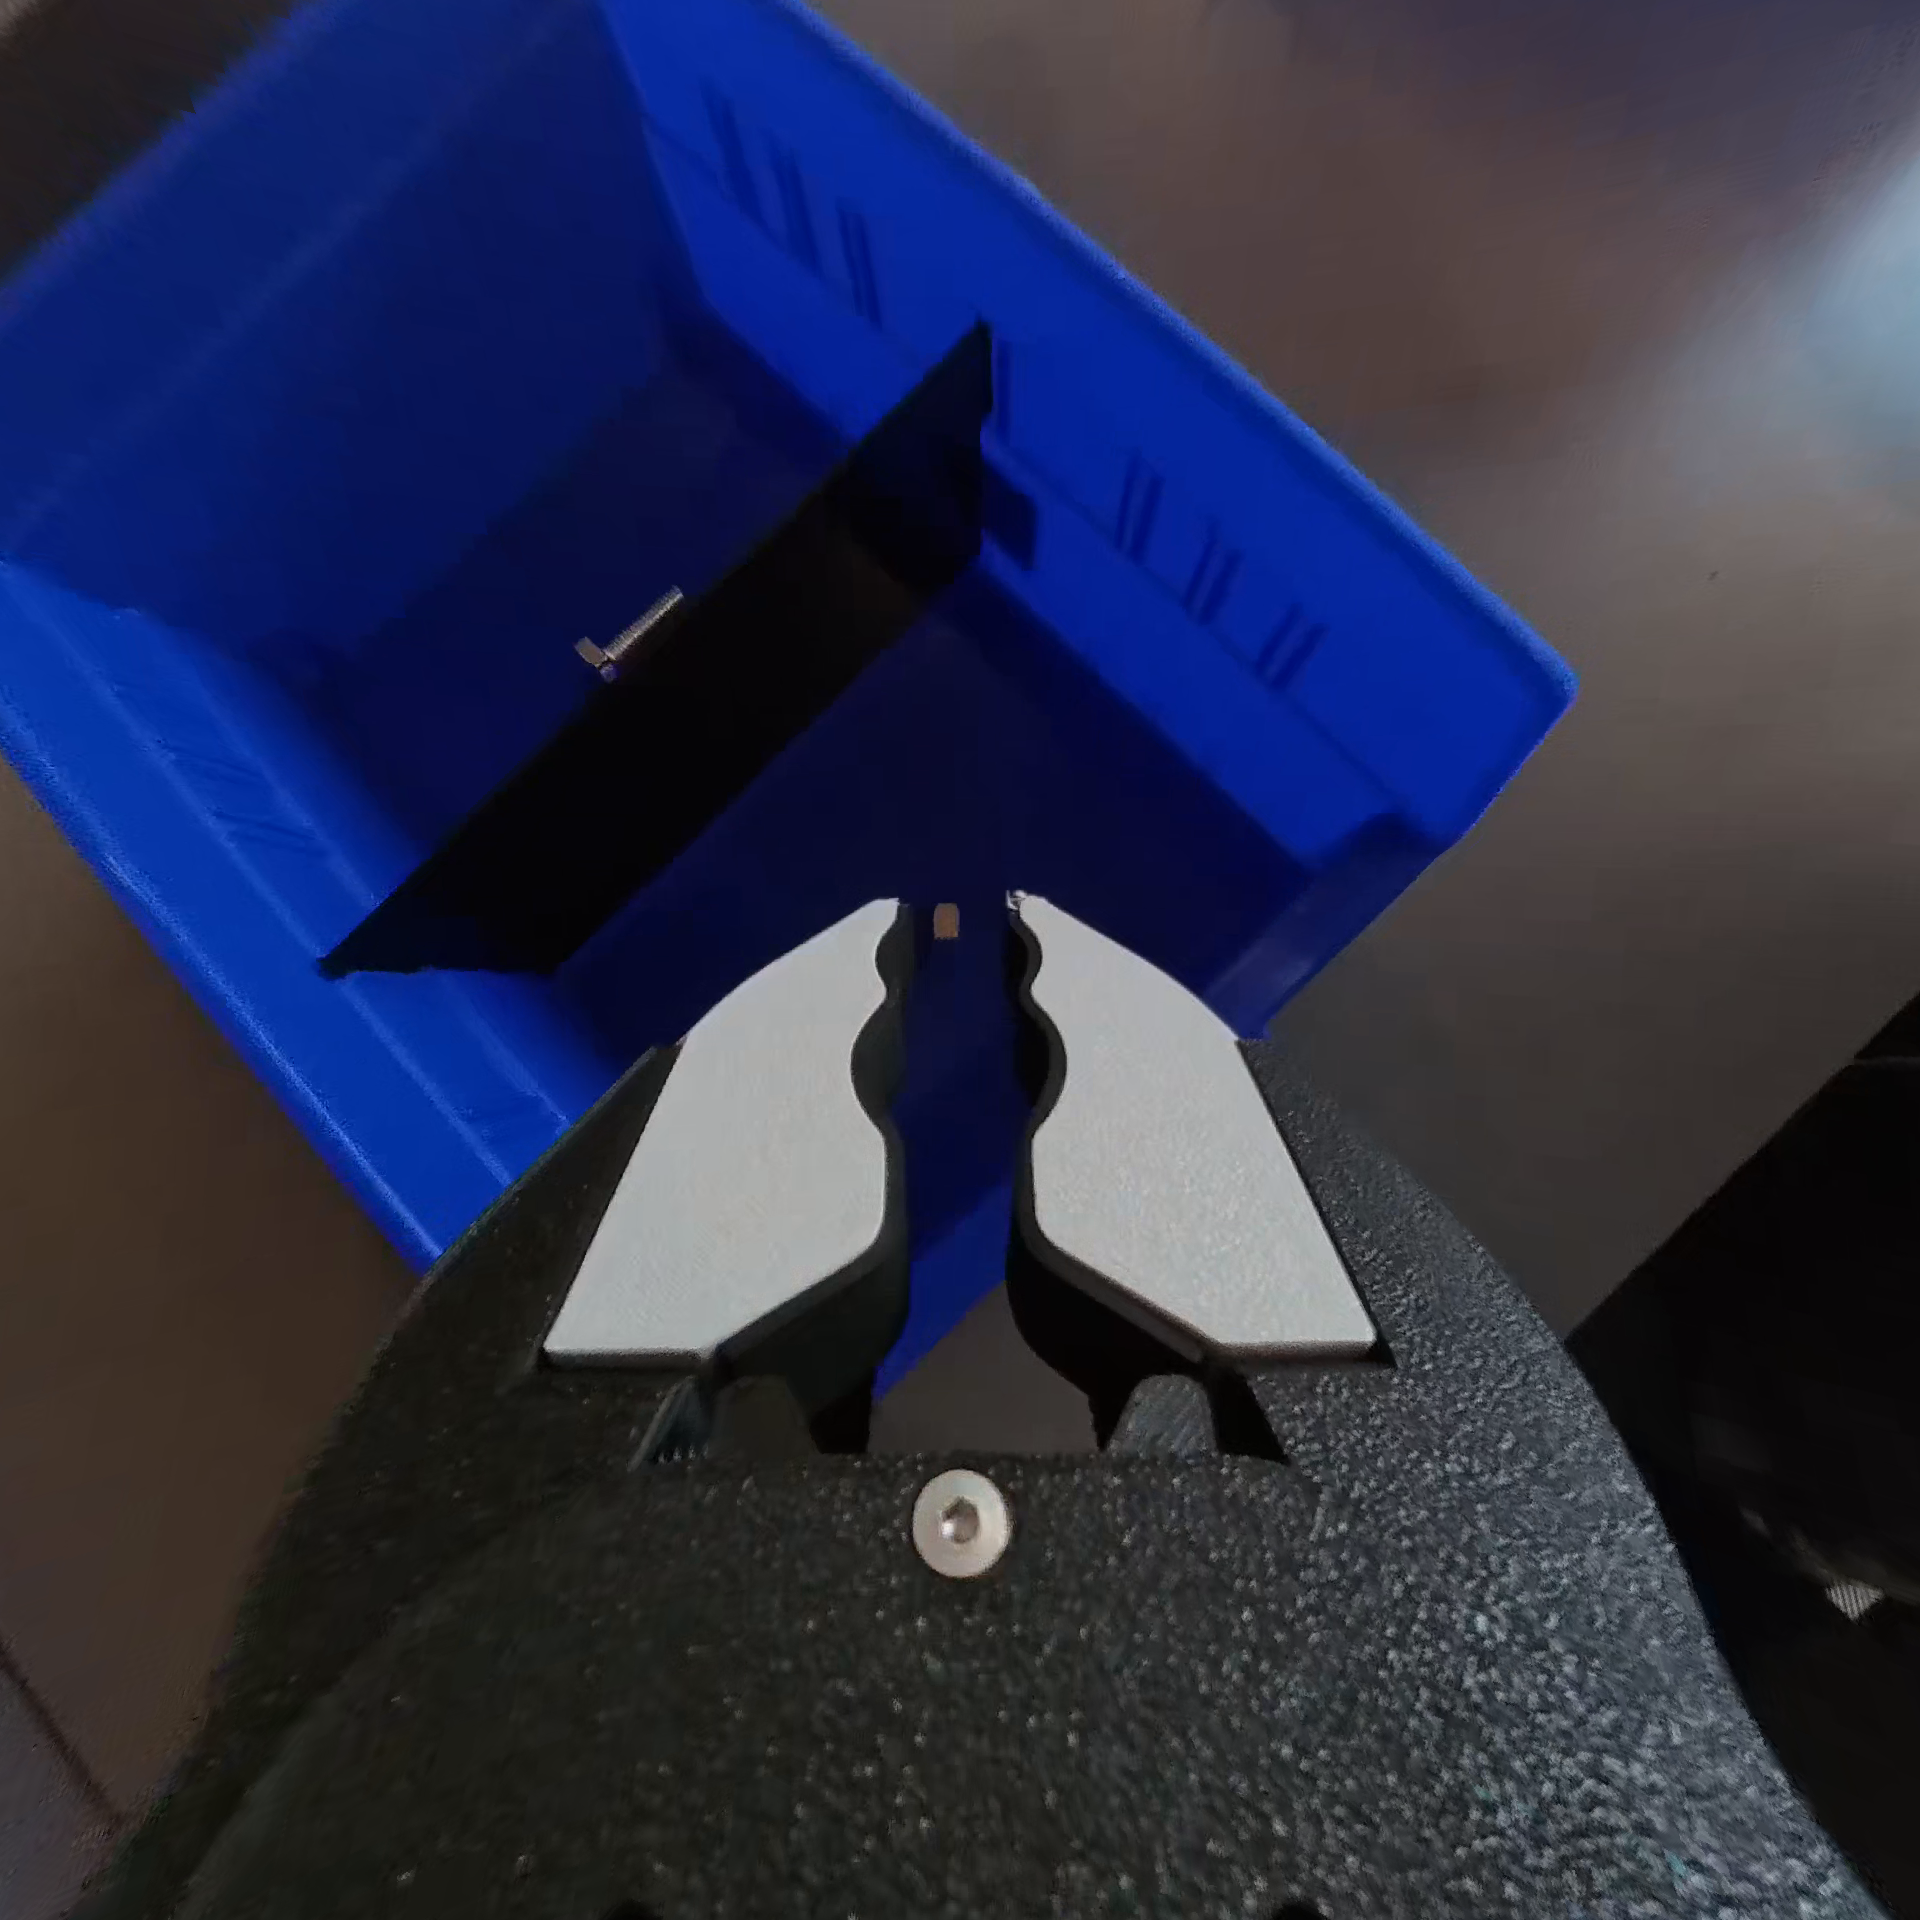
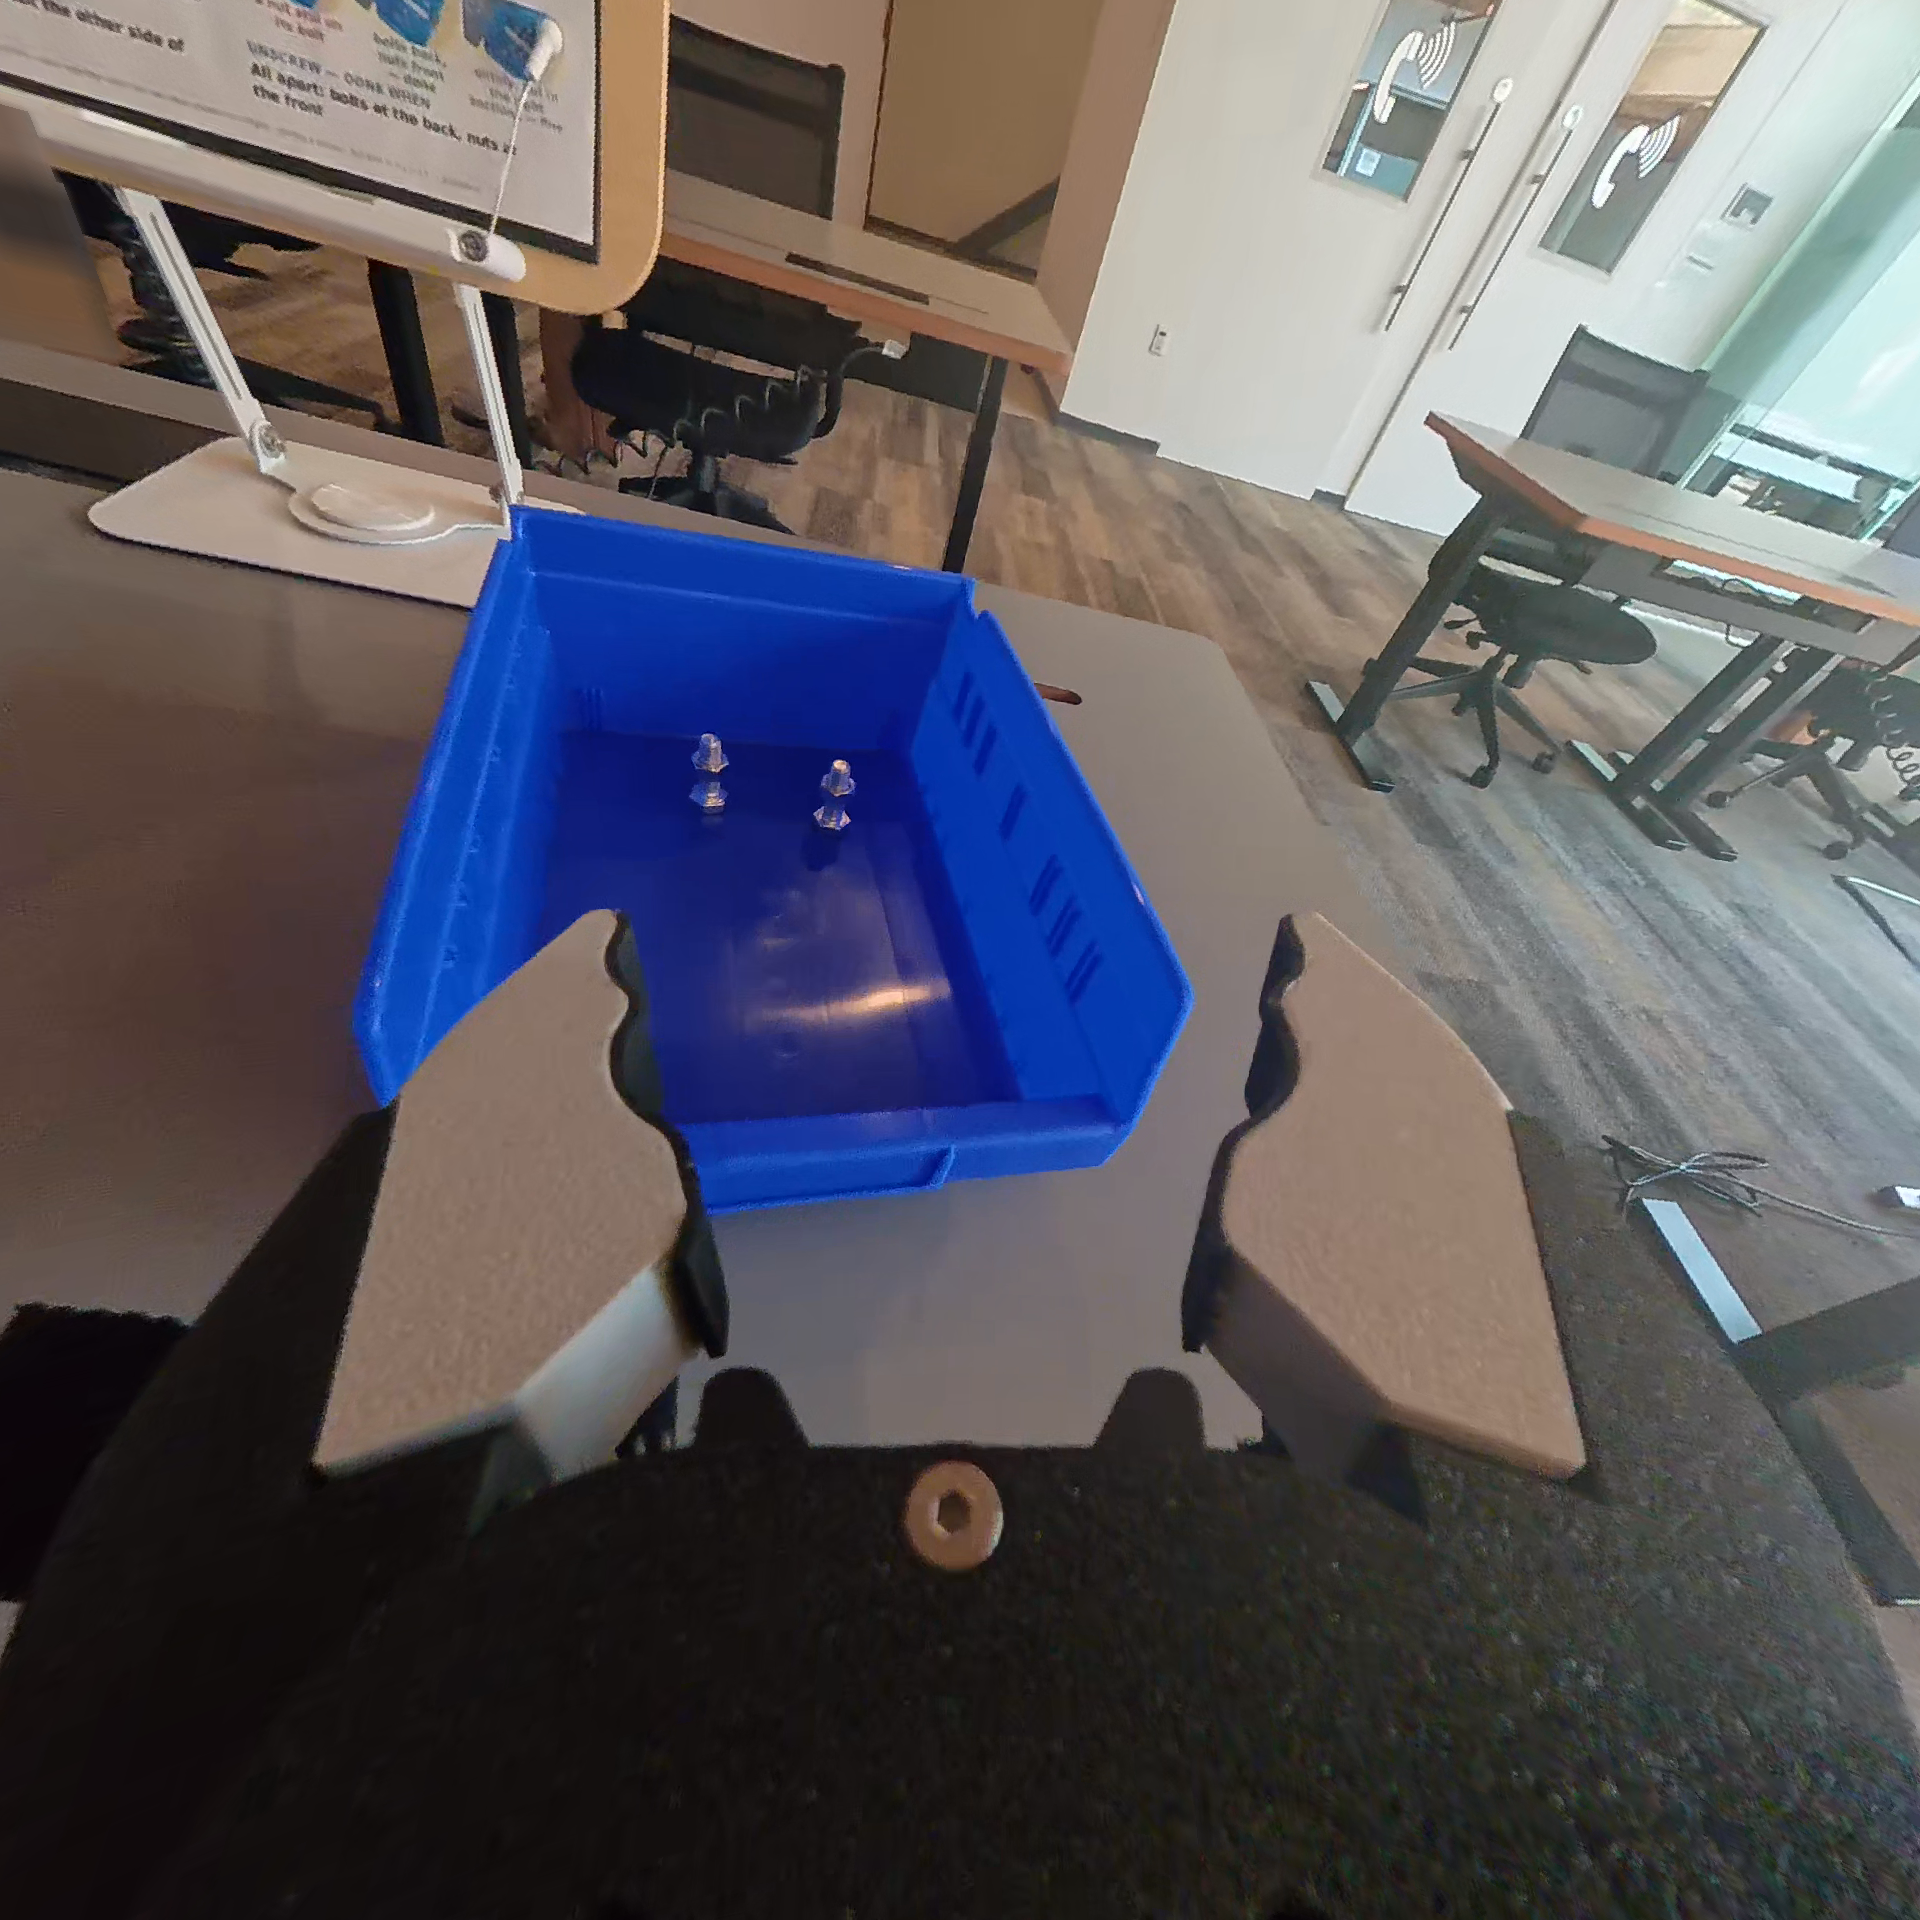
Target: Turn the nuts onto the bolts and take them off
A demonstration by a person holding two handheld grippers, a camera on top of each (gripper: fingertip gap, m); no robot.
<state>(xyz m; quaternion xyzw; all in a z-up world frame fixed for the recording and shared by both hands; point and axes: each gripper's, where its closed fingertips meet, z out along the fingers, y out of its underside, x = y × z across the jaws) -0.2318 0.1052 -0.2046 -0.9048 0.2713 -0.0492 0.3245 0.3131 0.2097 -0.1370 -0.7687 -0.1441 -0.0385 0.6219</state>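
Note:
In the left wrist view a blue bin (image 1: 1195, 499) has a black divider (image 1: 727, 727) across it. A silver bolt (image 1: 629, 644) lies in the far compartment against the divider. A small nut (image 1: 945, 920) shows in the near compartment, in the gap between my left gripper's (image 1: 956, 909) tips. The jaws are a narrow gap apart and do not touch the nut. In the right wrist view another blue bin (image 2: 1049, 883), without a divider, holds two upright bolts with nuts on them (image 2: 709, 774) (image 2: 834, 798) near its back. My right gripper (image 2: 953, 925) is wide open and empty, in front of this bin.
The bins stand on a dark grey table (image 2: 208, 831). A white stand (image 2: 312, 509) with a printed board is at the back left. The table's right edge (image 2: 1351, 883) drops to the floor. A black object (image 1: 1766, 1299) sits right of the left gripper. Tip to tip, the grippers are about 55 cm apart.

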